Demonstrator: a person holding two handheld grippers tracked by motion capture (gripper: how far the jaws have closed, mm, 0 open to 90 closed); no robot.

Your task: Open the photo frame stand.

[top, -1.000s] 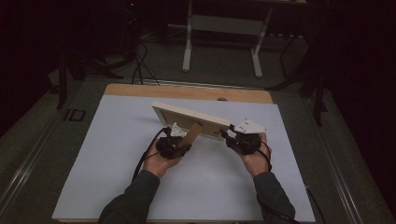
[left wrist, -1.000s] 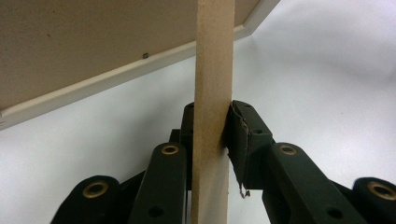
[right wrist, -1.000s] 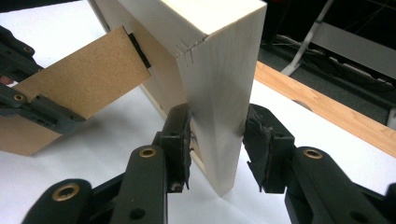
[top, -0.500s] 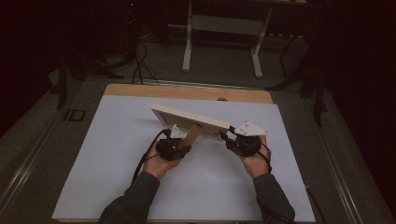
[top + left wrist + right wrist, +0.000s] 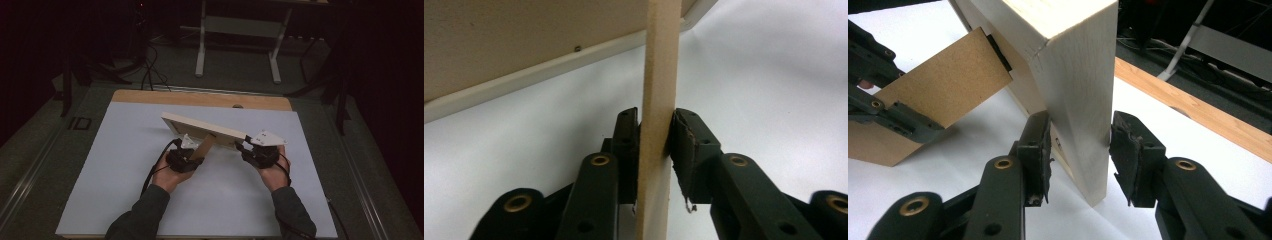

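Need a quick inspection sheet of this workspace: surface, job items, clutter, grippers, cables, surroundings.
Surface: white sheet over a wooden table, whose far edge is bare.
Job's things: pale wooden picture frame, tilted off the sheet; its brown back stand is swung out.
Clutter: nothing seen.
Grippers: left gripper has the stand's edge between its jaws, which have just been opening; right gripper is closed on the frame's corner.
Cables: black cable trails from the left gripper; more lie on the floor beyond the table.
Surroundings: dark room; white stand legs behind.
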